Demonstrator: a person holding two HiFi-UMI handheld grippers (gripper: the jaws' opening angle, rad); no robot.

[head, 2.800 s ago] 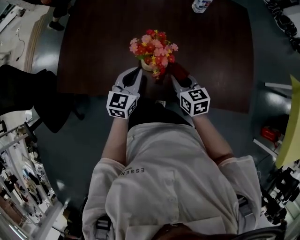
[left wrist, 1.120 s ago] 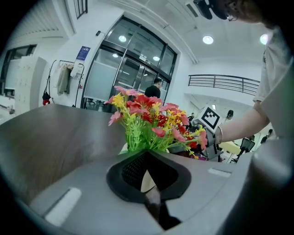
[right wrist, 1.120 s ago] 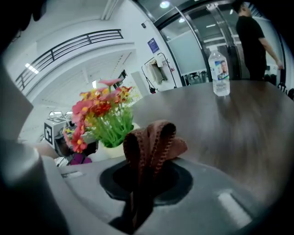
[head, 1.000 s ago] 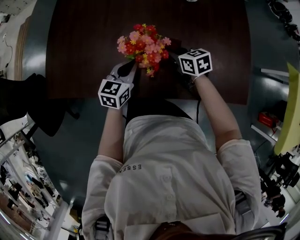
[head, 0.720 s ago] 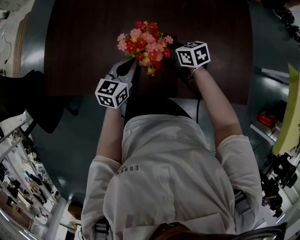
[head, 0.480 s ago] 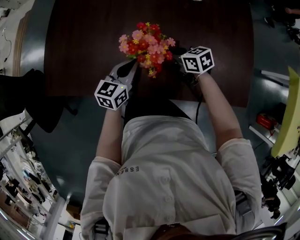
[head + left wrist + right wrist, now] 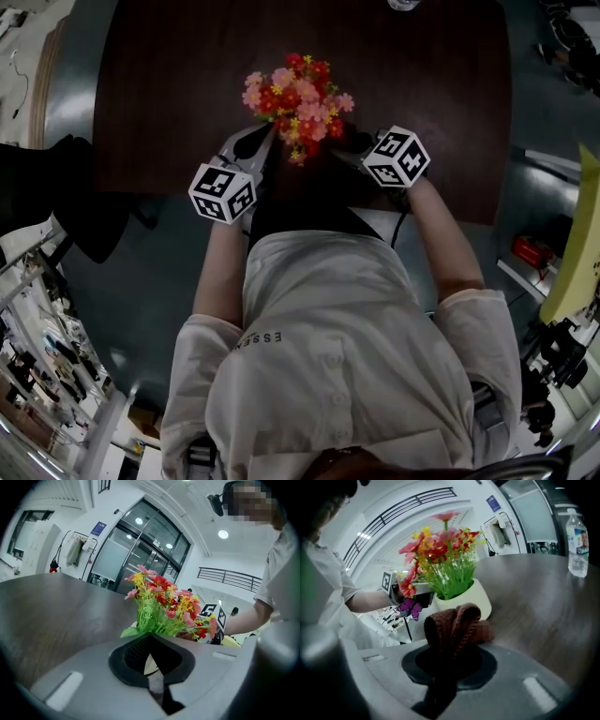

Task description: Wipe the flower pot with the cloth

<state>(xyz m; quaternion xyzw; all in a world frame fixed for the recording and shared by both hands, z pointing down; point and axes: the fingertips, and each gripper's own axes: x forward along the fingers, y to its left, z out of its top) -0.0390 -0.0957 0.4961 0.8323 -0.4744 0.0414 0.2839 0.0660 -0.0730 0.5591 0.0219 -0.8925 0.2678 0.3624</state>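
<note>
Brown knitted cloth [image 7: 452, 623] is pinched in the right claw [image 7: 447, 660], whose jaws are closed on it. A folded loop of it bulges out ahead of the tips, just beside the lower wall of the cream flower pot [image 7: 480, 597]; whether they touch I cannot tell. The pot stands upright on the dark wooden bench [image 7: 169, 84], near its edge by the person, between the two claws, and holds red, pink and yellow artificial flowers [image 7: 298, 94]. The left claw [image 7: 151, 665] is closed at the pot's other side, with the cream rim showing between its black pads. A water bottle [image 7: 578, 543] stands well apart, farther along the bench.
</note>
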